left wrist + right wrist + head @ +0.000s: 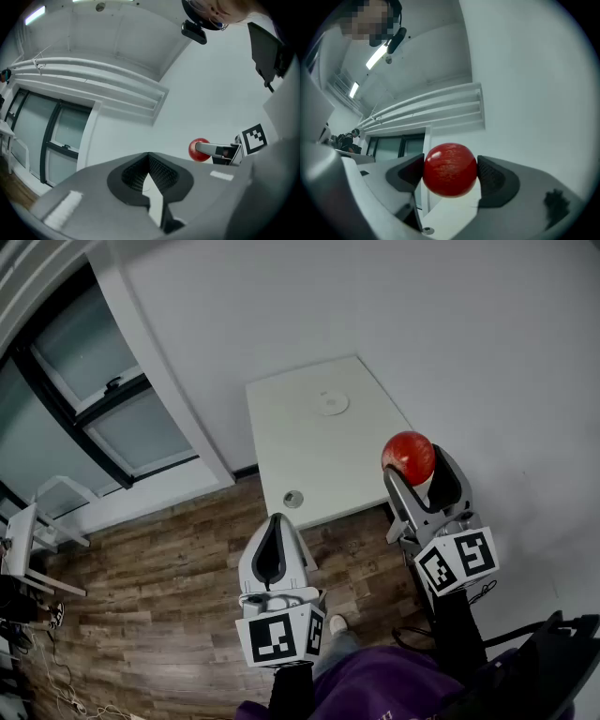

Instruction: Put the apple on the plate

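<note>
Right tool [419, 472] has the apple [450, 169]: both pads are clamped on its flanks, the jaws standing wide around that round red body, and the fruit is carried in the air, clear of the counter [319, 460]. From the head view it sits over the counter's near right corner. How high above the top it is, I can't say.

Left tool [272, 555] hangs out over the wooden floor, just off the near edge, jaws pressed together with nothing in them. It looks like a bystander on this one.

The plate [338, 409], white on white, lies toward the far edge of the counter, bare, well apart from the apple. A small grey round thing [293, 498] sits by the near left corner, out of the line of travel.

So my read is that the pick is done and this is the carry. The placing is not yet begun.

The next move calls for a reach toward the far edge to bring the apple over the middle of the plate. The nose of the tool then has to tip down, since it points slightly upward now. The apple should go low before the jaws part, because a round fruit let go from any height on a shallow plate would likely roll off.
</note>
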{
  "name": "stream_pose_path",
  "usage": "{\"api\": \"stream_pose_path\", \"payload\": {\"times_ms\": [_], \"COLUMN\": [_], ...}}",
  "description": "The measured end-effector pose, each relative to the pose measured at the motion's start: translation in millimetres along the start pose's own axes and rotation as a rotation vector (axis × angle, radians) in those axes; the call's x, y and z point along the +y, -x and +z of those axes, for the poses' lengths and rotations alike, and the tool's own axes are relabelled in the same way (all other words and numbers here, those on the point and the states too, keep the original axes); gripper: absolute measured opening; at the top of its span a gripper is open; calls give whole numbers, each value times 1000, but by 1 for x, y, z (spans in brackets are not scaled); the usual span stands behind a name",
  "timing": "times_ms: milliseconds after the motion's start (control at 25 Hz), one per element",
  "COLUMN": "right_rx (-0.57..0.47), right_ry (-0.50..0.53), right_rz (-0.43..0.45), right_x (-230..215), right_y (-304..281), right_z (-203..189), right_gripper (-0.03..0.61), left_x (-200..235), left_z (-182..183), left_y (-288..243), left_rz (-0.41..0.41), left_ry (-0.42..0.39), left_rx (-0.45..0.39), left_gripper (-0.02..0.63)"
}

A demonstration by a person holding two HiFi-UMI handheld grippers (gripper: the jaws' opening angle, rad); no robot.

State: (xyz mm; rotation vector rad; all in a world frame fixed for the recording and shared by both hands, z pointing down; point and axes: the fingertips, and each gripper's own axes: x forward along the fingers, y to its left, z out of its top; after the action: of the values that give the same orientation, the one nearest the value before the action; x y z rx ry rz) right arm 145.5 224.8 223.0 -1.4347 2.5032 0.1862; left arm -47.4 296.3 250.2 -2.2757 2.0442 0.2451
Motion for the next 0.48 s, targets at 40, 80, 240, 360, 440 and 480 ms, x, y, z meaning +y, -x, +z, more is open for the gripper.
{"api": "stream_pose_path", "payload": {"times_ms": [40,80,240,360,440,480], "right_rx": [1,3,20,43,59,67], "right_ry": [2,4,17,19,11,8], "right_rz": [-7,-13,-24,-33,-40,-42], "right_x": [2,3,12,11,7,5], "right_y": [-5,-10,-27,-26,-27,-31], "right_z": [3,5,9,4,-4,-9], "right_gripper": [351,351,351,351,351,351], "left_x": [4,8,23,20,17,18], "left_z": [3,6,11,3,-6,-11], "left_y": [-4,-8,-20,-22,-26,-31], "left_rz": [-7,-13,-26,-41,-50,-51], "left_ry": [1,3,32,53,58,60], "left_rx": [3,5,18,39,60,70], "left_gripper": [6,6,6,5,6,6]}}
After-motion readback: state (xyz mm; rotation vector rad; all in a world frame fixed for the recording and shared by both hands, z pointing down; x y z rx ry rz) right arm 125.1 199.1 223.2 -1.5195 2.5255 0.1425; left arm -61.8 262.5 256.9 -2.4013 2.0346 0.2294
